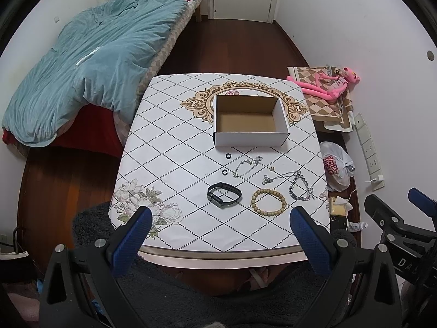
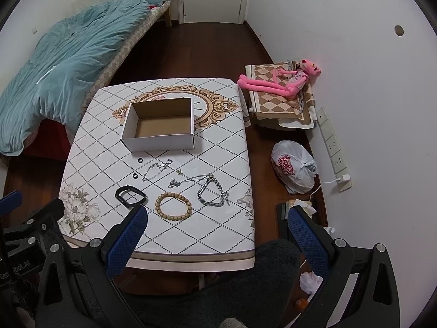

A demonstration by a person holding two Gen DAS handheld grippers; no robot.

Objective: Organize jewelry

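Observation:
An open, empty cardboard box (image 1: 251, 121) (image 2: 161, 125) stands on the patterned table (image 1: 174, 164) (image 2: 218, 232). In front of it lie two small black rings (image 1: 228, 155) (image 1: 224, 171), a thin silver chain (image 1: 247, 166) (image 2: 156, 170), a silver necklace (image 1: 275, 177) (image 2: 188, 181), a thick silver chain bracelet (image 1: 299, 188) (image 2: 211, 192), a wooden bead bracelet (image 1: 268, 201) (image 2: 172, 207) and a black smart band (image 1: 224, 194) (image 2: 128, 195). My left gripper (image 1: 221, 221) is open and empty above the table's near edge. My right gripper (image 2: 218, 221) is open and empty, further right.
A bed with a teal quilt (image 1: 95, 76) stands left of the table. On the right are a pink plush toy (image 2: 284, 80) on a folded cloth, a white plastic bag (image 2: 295, 169) on the floor and a power strip (image 2: 333, 147) along the wall.

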